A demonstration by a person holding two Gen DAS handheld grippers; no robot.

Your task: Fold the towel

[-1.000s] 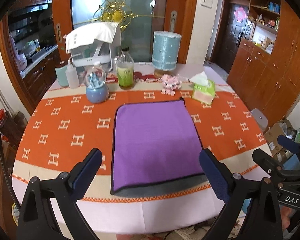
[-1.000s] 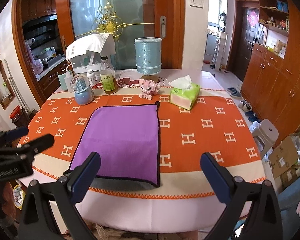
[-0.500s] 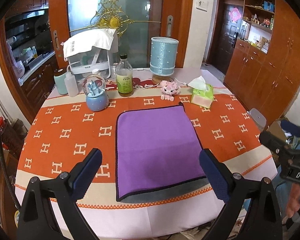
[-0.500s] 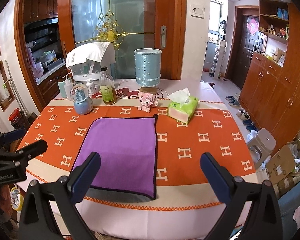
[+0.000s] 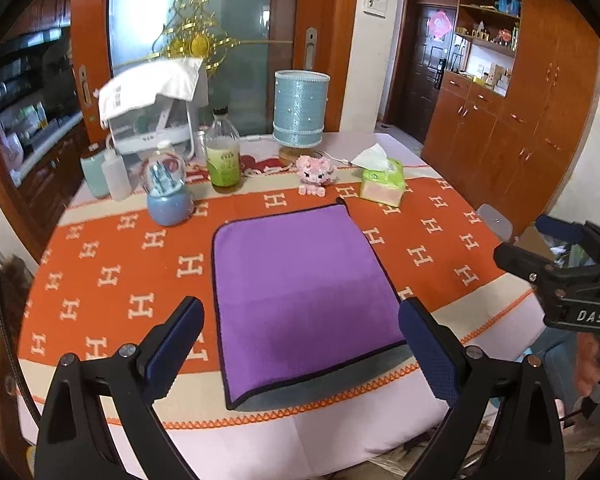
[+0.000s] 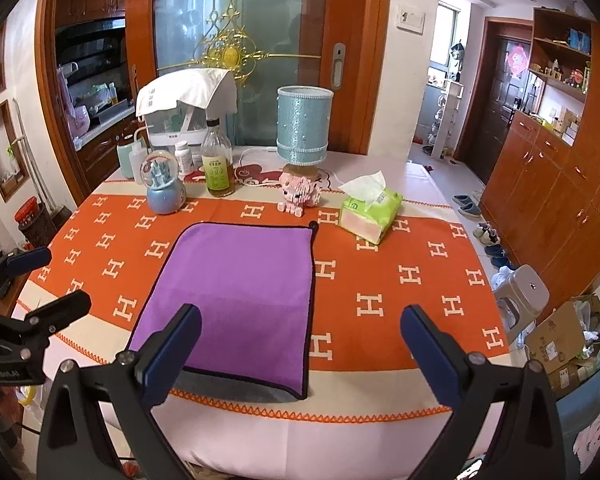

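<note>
A purple towel (image 5: 300,284) with a black hem lies flat on the orange-patterned tablecloth, folded over a grey layer that shows along its near edge. It also shows in the right wrist view (image 6: 236,292). My left gripper (image 5: 300,348) is open and empty, raised above and in front of the towel's near edge. My right gripper (image 6: 300,348) is open and empty, held back over the table's front edge, right of the towel. The right gripper shows at the right in the left wrist view (image 5: 560,264), and the left gripper at the left in the right wrist view (image 6: 24,288).
Along the table's far side stand a snow globe (image 5: 168,196), a bottle (image 5: 223,156), a blue lamp (image 5: 301,112), a pink toy (image 5: 315,174), a green tissue pack (image 5: 382,180) and a covered white rack (image 5: 156,116). Wooden cabinets (image 6: 560,168) and a stool (image 6: 520,296) are to the right.
Both grippers have drawn back and up from the table, so the towel looks smaller and farther. The towel has not moved. Both stay open.
</note>
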